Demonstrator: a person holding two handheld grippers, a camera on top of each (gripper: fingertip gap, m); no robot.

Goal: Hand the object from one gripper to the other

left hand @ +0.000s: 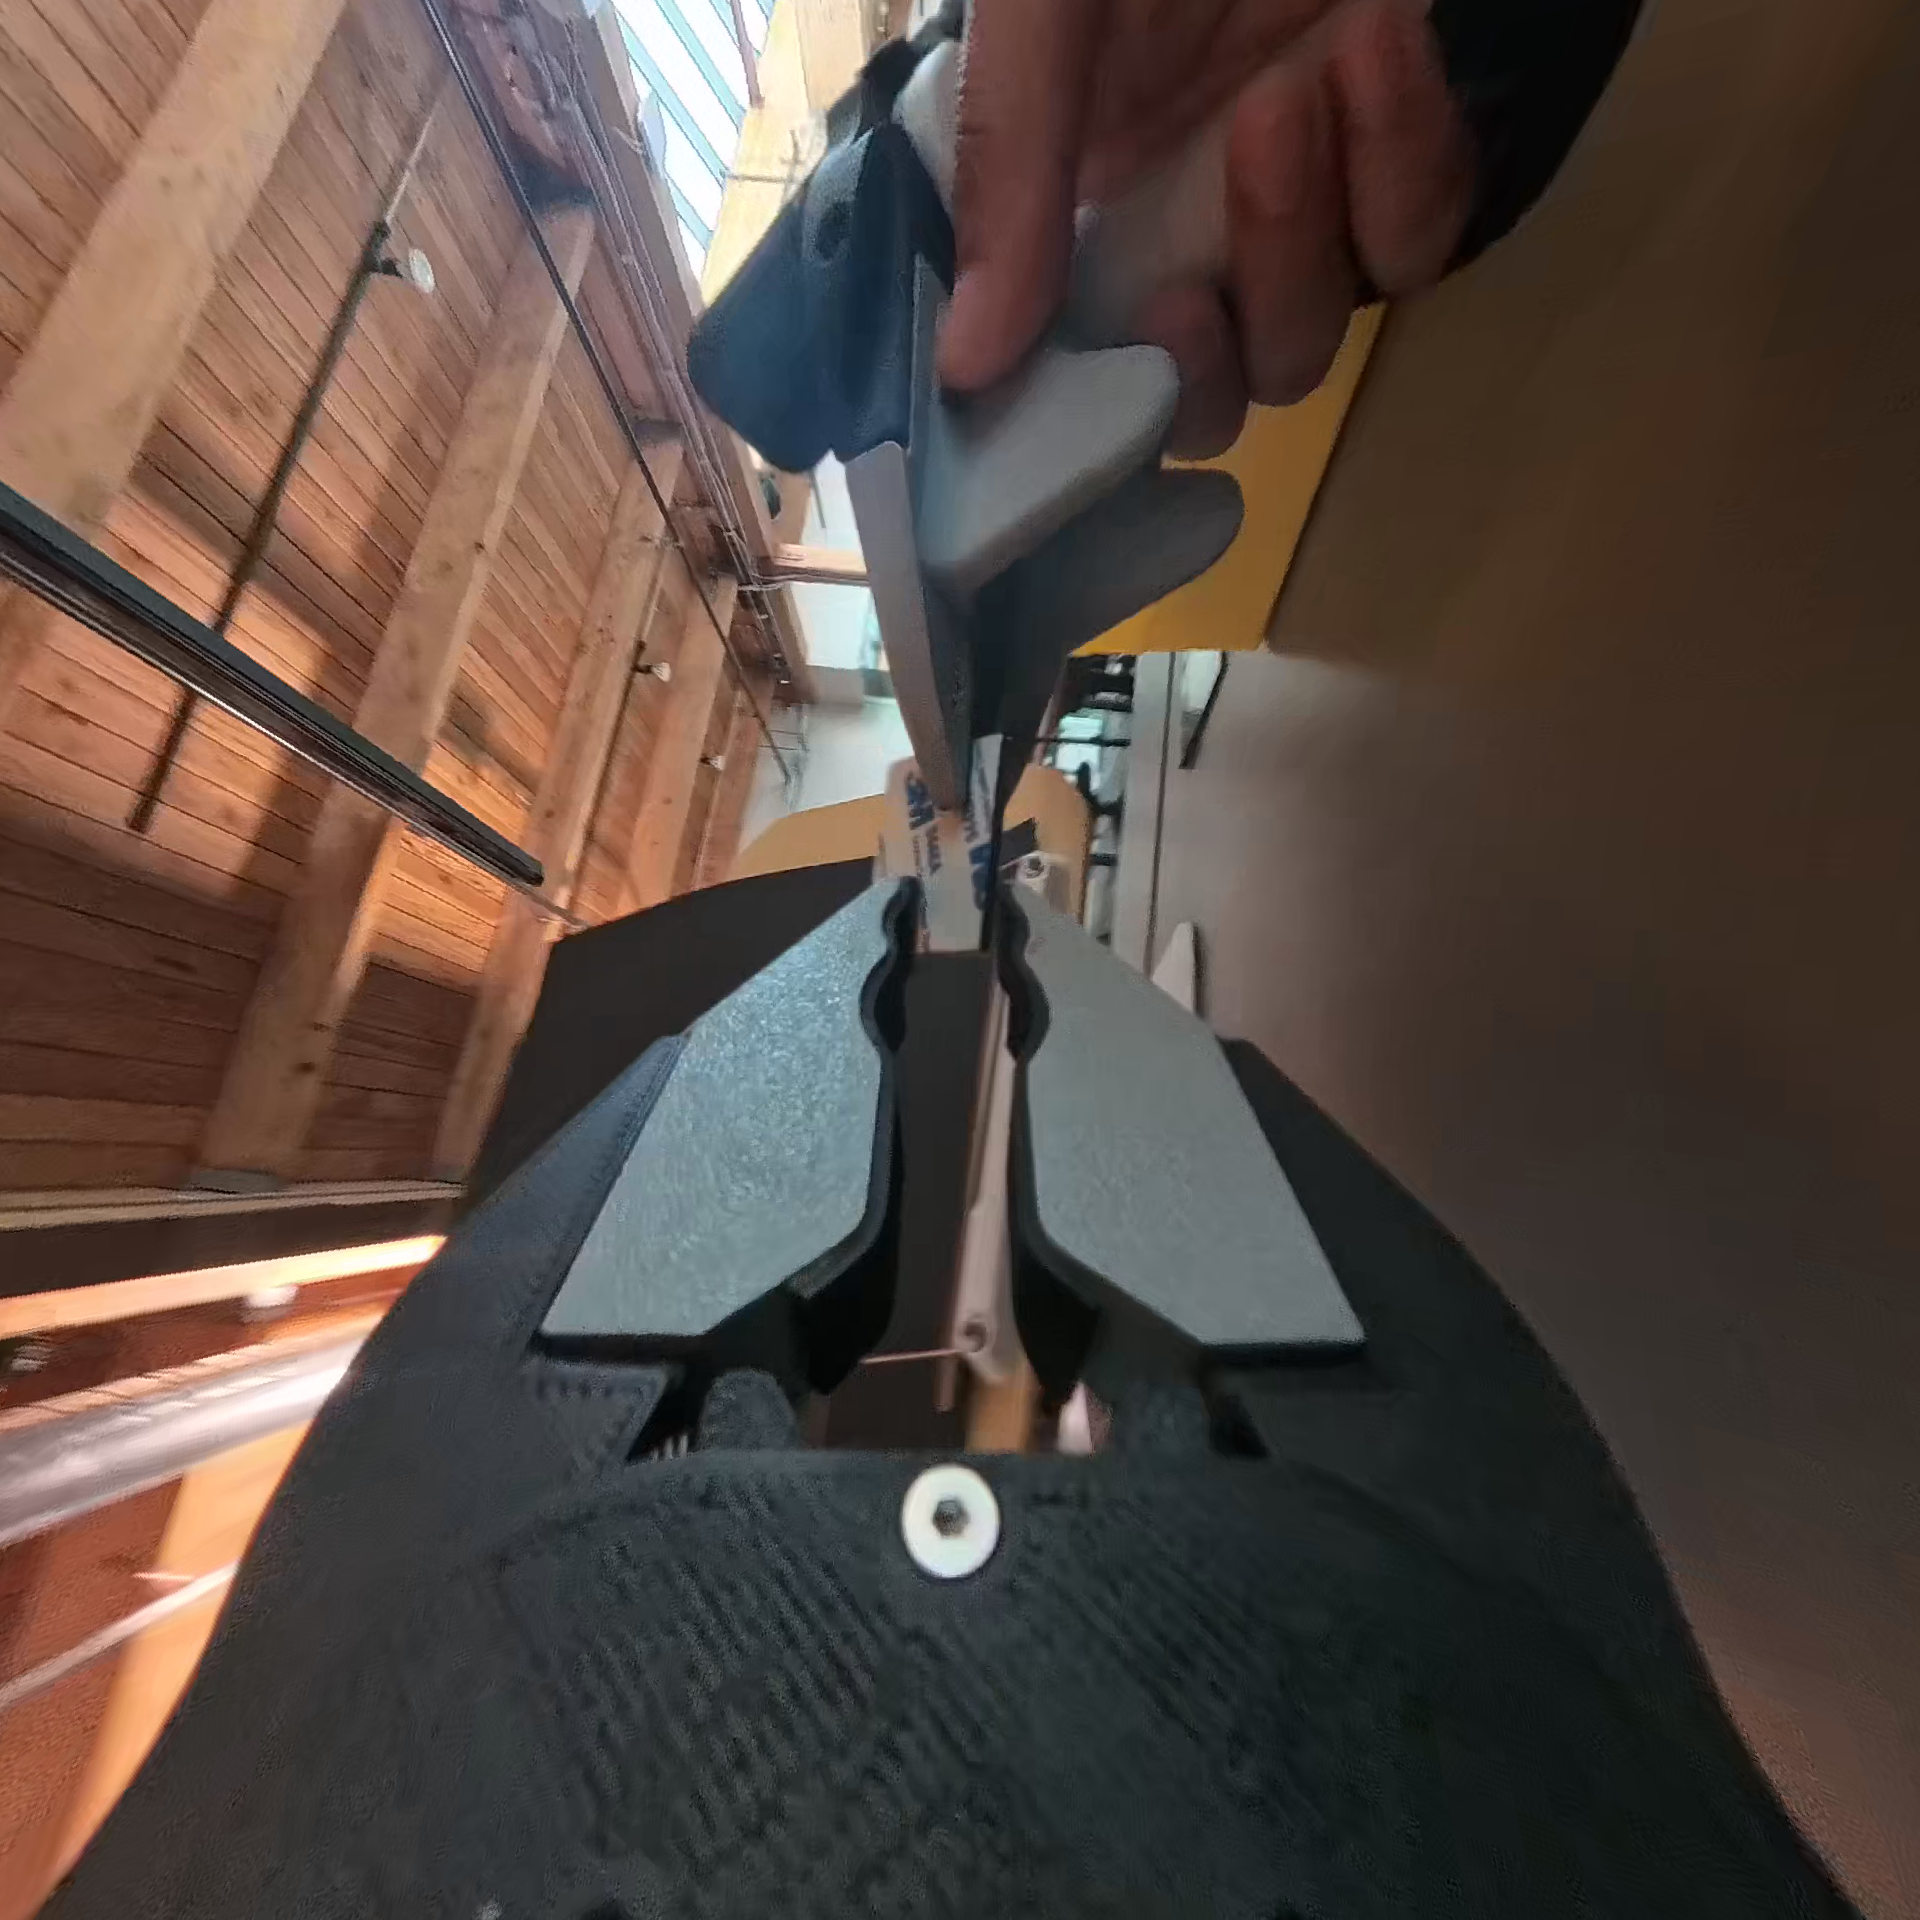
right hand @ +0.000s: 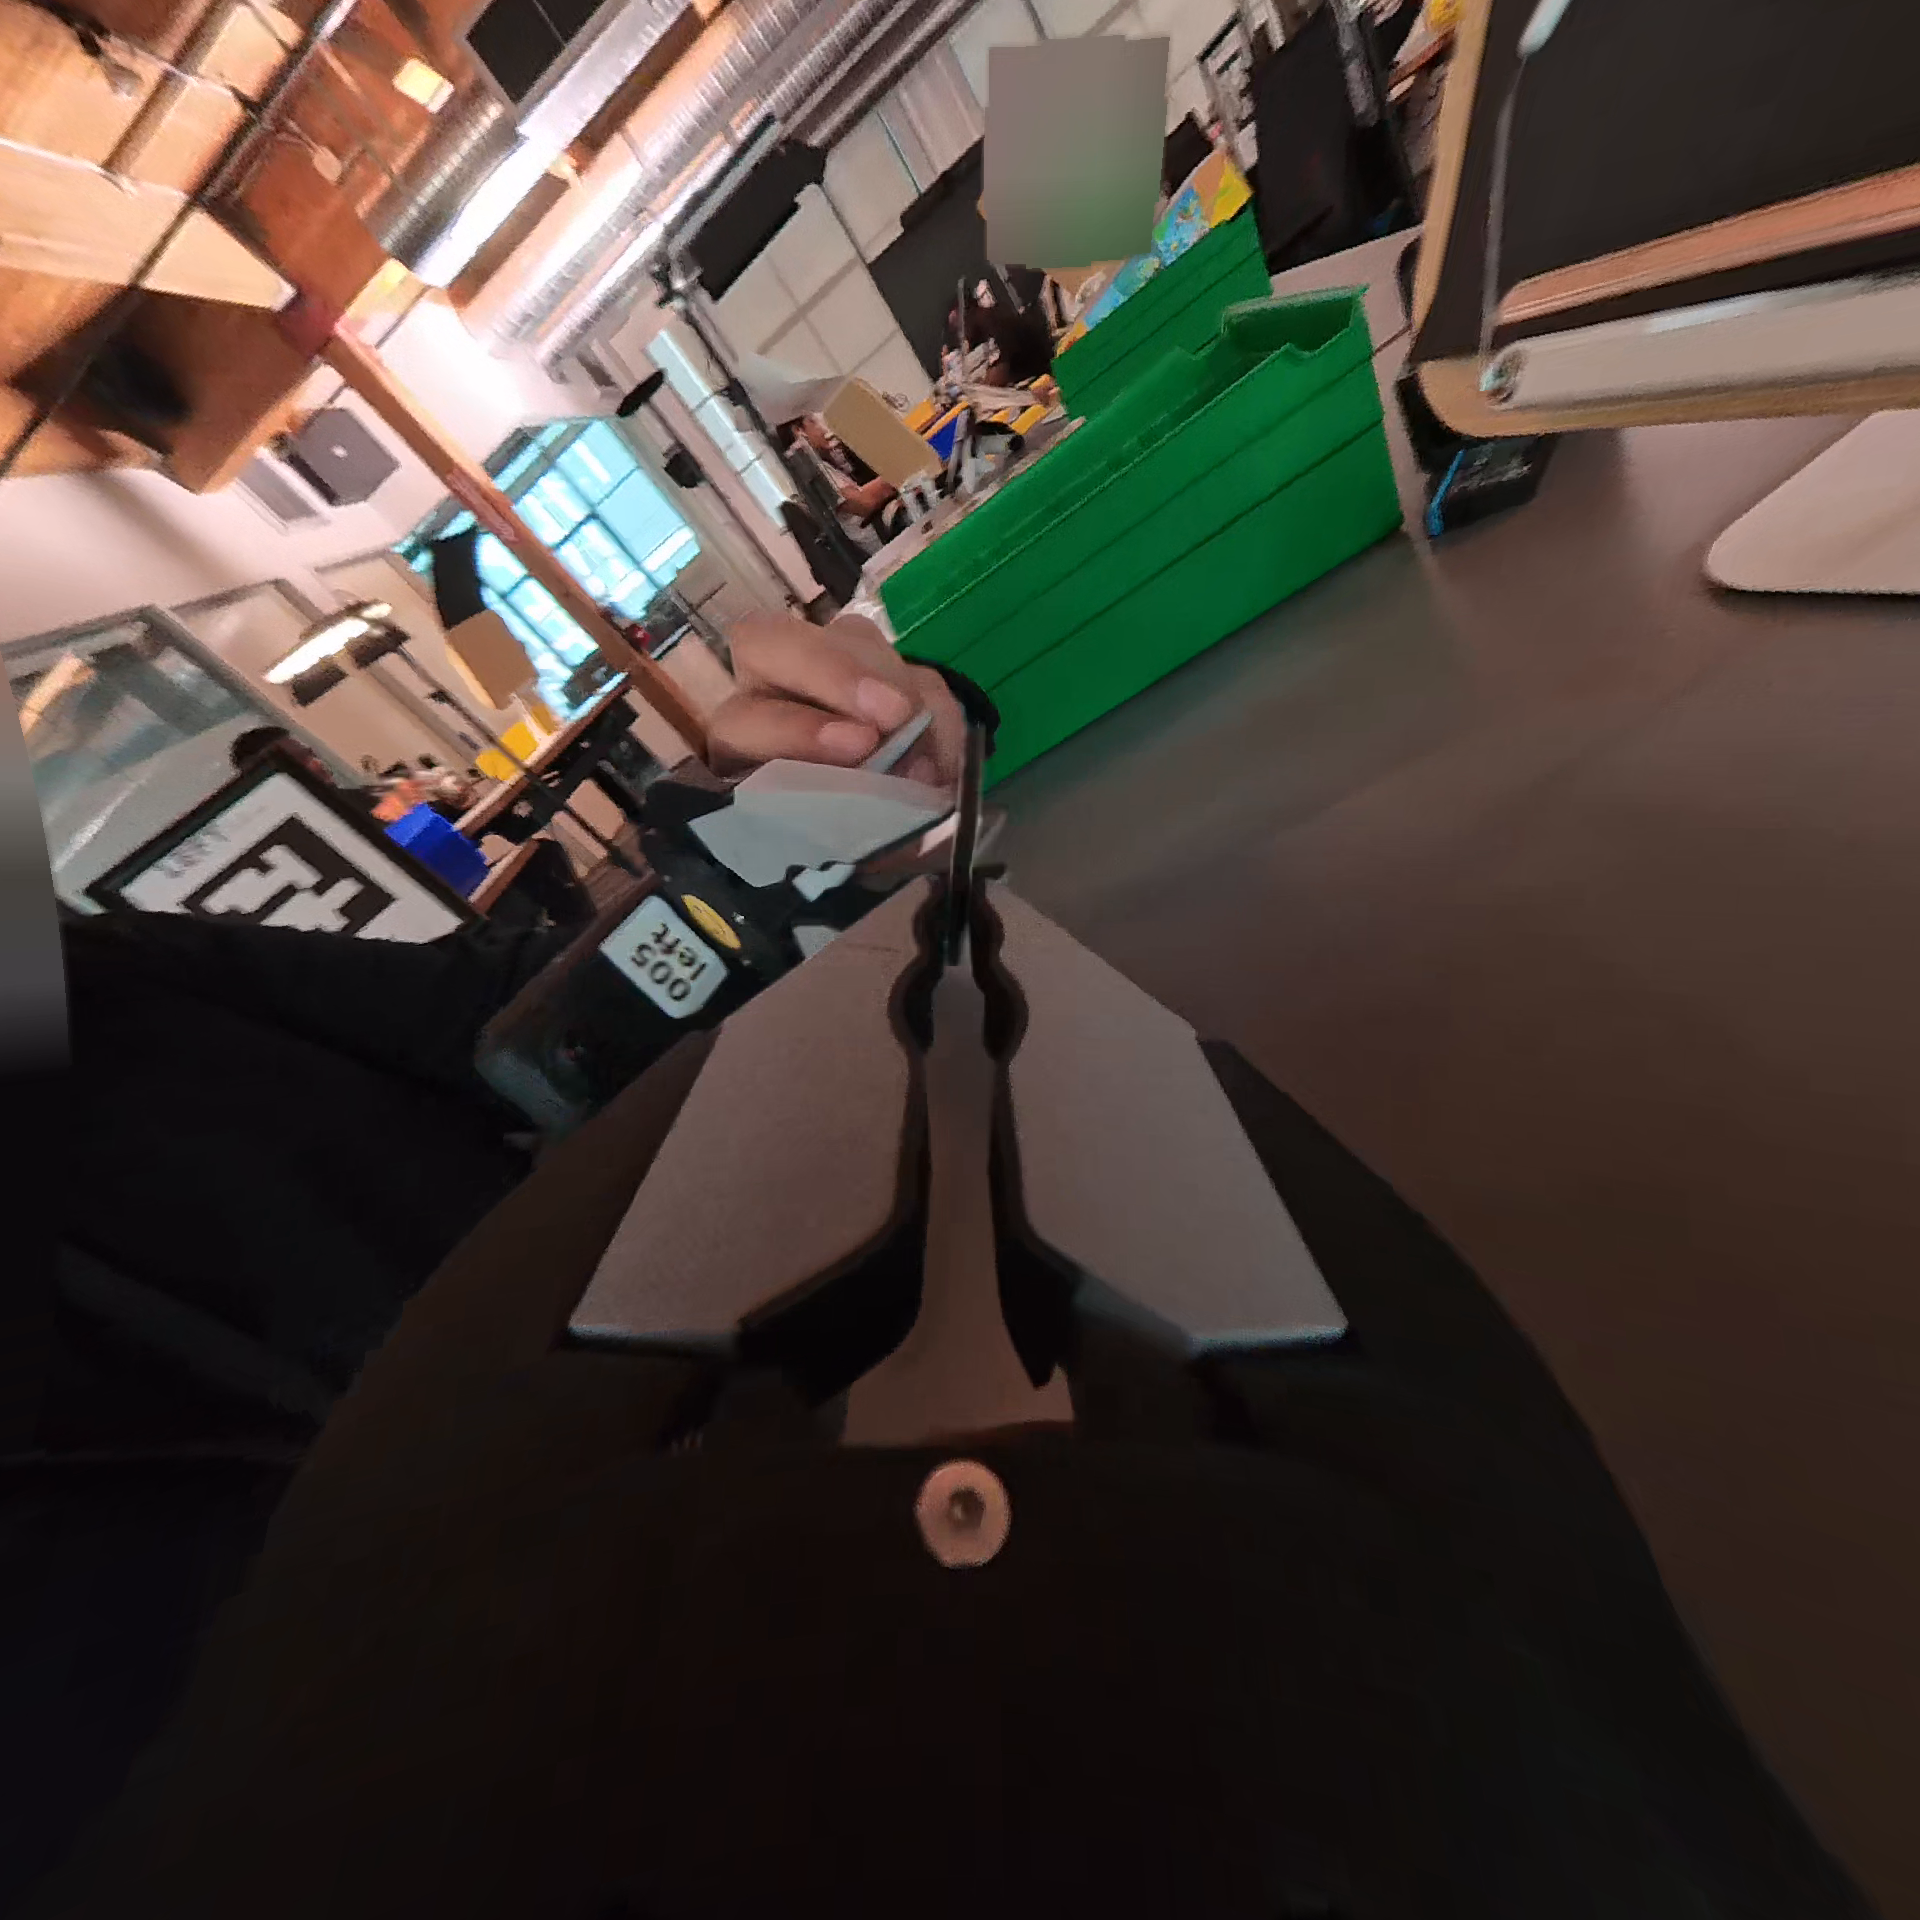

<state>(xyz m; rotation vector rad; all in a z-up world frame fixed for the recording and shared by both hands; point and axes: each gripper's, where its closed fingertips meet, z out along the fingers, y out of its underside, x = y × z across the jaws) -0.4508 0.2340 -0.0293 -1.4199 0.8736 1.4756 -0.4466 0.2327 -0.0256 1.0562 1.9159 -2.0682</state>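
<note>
Pinching a thin flat card (left hand: pixel 951 883), the left gripper (left hand: pixel 961 914) has its two fingers drawn together on the card's lower part; the card is white with blue print on one face and black along its edge. From above, the right gripper (left hand: pixel 961 769) nips the same card's upper edge, its two smooth grey fingers tapering to a narrow point, gripped by a hand (left hand: pixel 1195 177). The left gripper's plates are grainy grey with wavy black rubbery inner edges, set in a black ribbed plastic body with one pale bolt.

In the right wrist view the right gripper (right hand: pixel 961 935) is clamped on the card (right hand: pixel 968 831), seen edge-on as a dark thin strip, with the left gripper (right hand: pixel 935 821) meeting it from the side, held by another hand (right hand: pixel 821 707). Two green ridged plastic bins (right hand: pixel 1143 561) stand on the smooth grey table (right hand: pixel 1507 935).
</note>
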